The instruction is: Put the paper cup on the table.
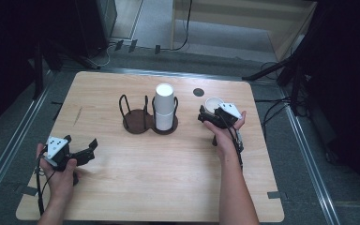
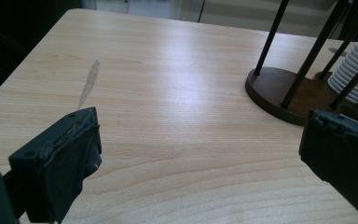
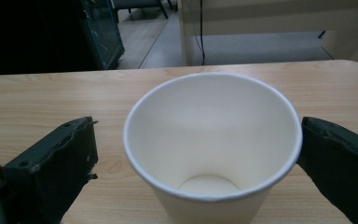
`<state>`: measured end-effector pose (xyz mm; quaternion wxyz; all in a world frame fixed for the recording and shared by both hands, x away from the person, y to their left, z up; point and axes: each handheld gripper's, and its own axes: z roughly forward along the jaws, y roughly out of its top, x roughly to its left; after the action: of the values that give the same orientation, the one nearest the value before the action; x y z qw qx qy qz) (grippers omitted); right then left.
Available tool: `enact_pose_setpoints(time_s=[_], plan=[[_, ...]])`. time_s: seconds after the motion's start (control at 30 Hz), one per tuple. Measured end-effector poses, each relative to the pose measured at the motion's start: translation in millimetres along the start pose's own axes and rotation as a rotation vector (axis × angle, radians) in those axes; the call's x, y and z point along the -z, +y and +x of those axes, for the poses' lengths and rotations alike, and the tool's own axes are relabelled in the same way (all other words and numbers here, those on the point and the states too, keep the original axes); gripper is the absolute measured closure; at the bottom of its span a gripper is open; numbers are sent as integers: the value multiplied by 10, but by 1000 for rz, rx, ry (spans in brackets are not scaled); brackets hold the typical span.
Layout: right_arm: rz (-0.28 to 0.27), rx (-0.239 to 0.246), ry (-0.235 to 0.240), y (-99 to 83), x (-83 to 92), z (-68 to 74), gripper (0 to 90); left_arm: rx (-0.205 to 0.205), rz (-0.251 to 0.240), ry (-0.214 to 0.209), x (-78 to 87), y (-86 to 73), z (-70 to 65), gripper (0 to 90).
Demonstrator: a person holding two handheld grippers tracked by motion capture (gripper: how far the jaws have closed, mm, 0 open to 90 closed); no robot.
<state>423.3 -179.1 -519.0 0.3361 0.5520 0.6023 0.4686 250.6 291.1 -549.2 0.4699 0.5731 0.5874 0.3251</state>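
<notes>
A pale wooden table [image 1: 136, 187] with rounded corners stands on grey carpet, with dark stands and cables along its far and right sides and a light wooden wall panel beyond. Near the middle of the table, toward the far edge, sits a dark two-ring cup holder [image 1: 143, 119]; its right ring holds an upside-down stack of white cups [image 1: 164, 107], its left ring stands bare. A small dark disc [image 1: 198, 92] lies near the far edge.

The paper cup [image 3: 212, 140] stands upright, mouth up, close to the table's right edge and right of the holder: plain white, rolled rim, nothing inside. The right gripper [image 1: 207, 114] has its jaws spread wide to either side of the cup; the left one stands clear of the rim, the right one just beside it. The left gripper [image 1: 90, 149] rests near the table's left front corner, its jaws wide apart over bare wood.
</notes>
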Motion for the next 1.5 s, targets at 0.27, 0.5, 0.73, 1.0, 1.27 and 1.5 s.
enact_pose_setpoints(time_s=[0.27, 0.5, 0.73, 1.0, 1.27, 1.5], plan=[[-20, 18, 34, 34, 244, -19, 0, 6, 0, -2, 0, 0, 4, 0], [-42, -4, 58, -17, 494, -83, 0, 1, 2, -2, 1, -1, -1, 0], [-52, -4, 73, -96, 724, -154, 0, 3, 2, 0, 4, -3, 0, 0], [-60, -34, 54, -169, 882, -303, 0, 1, 1, 2, 4, -5, -3, 0], [-73, -21, 34, -276, 1097, -445, 0, -1, 1, 2, 2, -7, -7, 0], [-73, -5, 11, -365, 1292, -596, 0, -4, 4, 2, 2, -8, -10, 0]])
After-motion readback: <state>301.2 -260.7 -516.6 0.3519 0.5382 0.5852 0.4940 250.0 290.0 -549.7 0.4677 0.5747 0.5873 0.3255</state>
